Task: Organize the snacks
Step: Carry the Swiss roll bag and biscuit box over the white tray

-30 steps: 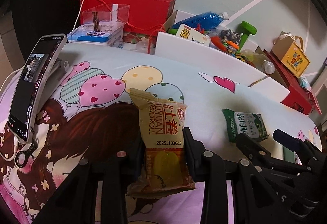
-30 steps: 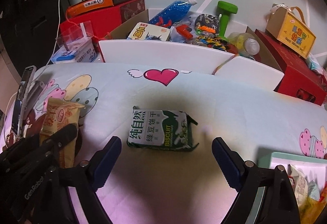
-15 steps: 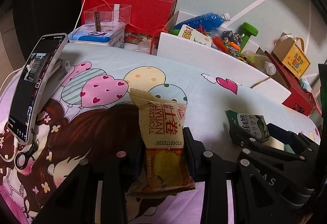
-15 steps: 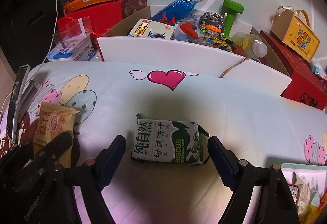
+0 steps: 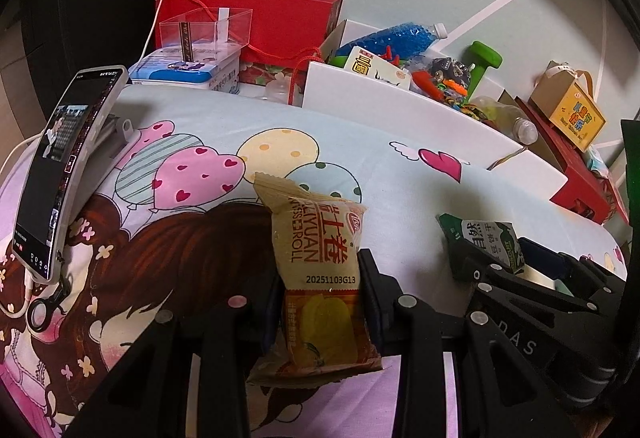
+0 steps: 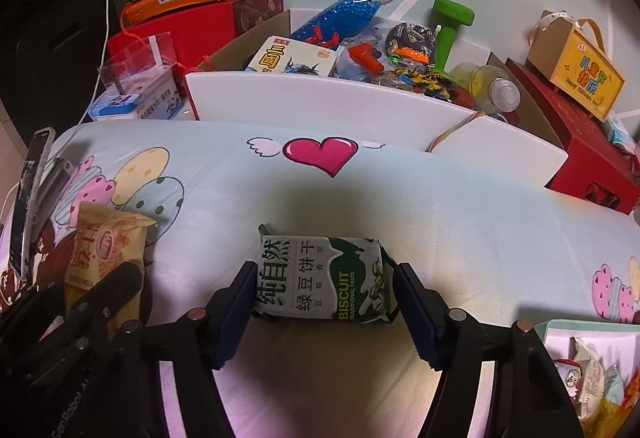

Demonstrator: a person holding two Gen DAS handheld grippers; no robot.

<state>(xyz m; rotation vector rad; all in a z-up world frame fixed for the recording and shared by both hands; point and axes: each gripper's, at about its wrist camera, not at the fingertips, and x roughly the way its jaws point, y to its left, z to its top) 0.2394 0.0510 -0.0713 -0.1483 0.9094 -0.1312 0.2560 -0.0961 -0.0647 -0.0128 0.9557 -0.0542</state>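
A yellow egg-roll packet [image 5: 316,238] stands up from the cartoon-print cloth, and my left gripper [image 5: 320,278] is shut on its lower half. The same packet [image 6: 104,250] shows at the left of the right wrist view. A green and white biscuit packet [image 6: 312,262] lies flat on the cloth between the blue pads of my right gripper [image 6: 323,284]. Its jaws are closing, and the pads stand right at the packet's two short ends. In the left wrist view this biscuit packet [image 5: 480,234] lies to the right, with the right gripper's fingers around it.
A phone [image 5: 60,174] leans on a stand at the left edge. A white box [image 6: 320,98] full of toys and bottles stands behind the cloth, with red boxes [image 5: 280,22] beside it. A pale tray [image 6: 584,330] holding several snack packets sits at the near right.
My right gripper moved forward over the biscuit packet and its jaws narrowed from wide apart to the packet's ends. The left gripper and its yellow packet stayed put.
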